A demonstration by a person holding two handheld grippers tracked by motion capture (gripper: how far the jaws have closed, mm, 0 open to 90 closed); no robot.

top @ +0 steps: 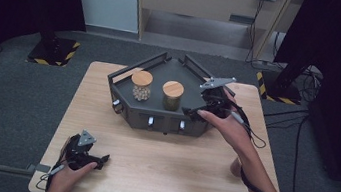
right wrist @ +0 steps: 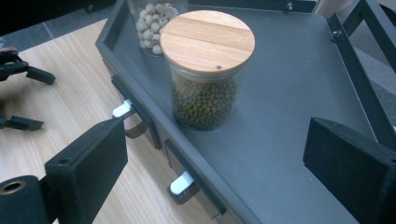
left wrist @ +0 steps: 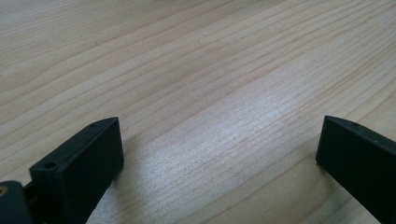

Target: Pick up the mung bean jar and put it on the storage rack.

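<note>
Nearest, the left tongs (top: 99,158) rest released on the wooden surface (top: 159,160). The right tongs (right wrist: 219,154), spread wide and empty, hover near the green-bean jar (right wrist: 205,70) on the dark tray (right wrist: 299,93). Probably a grasp: center the glass below its lid, level, and close gently.
</note>
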